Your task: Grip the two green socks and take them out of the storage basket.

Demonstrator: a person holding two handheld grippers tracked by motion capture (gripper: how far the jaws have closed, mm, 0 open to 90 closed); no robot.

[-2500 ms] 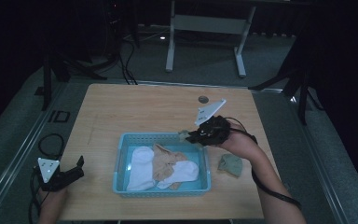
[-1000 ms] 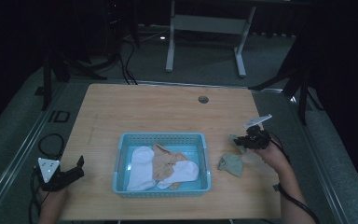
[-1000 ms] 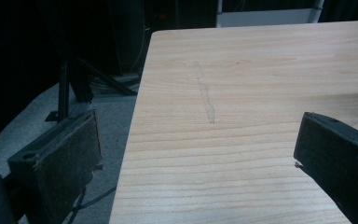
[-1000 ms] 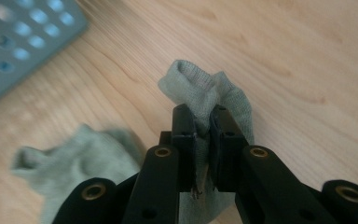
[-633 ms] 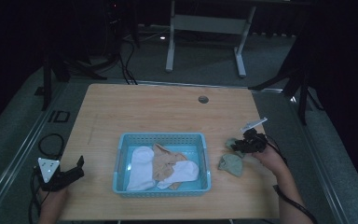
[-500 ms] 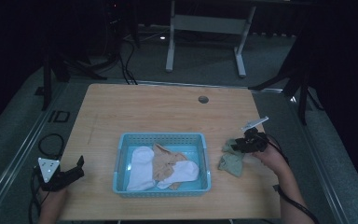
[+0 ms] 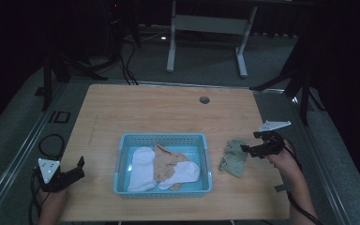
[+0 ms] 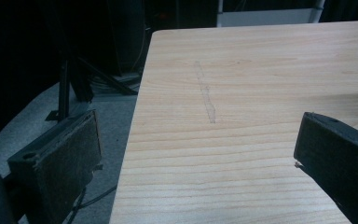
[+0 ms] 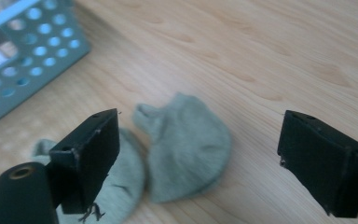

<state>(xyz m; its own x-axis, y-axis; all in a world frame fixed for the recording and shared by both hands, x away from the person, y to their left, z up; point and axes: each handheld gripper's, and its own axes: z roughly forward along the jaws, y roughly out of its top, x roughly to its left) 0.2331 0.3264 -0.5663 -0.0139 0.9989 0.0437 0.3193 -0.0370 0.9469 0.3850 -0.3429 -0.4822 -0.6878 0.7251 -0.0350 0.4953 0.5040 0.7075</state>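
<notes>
Jaws of the right gripper are standing wide apart, gripping nothing, hovering just above the green socks at lower centre of its view. A moment ago that gripper was sitting closer over them; now, at right centre of the high view, it is resting just right of the socks, beside the blue basket. The left gripper, jaws also apart, is staying at lower left on the table.
</notes>
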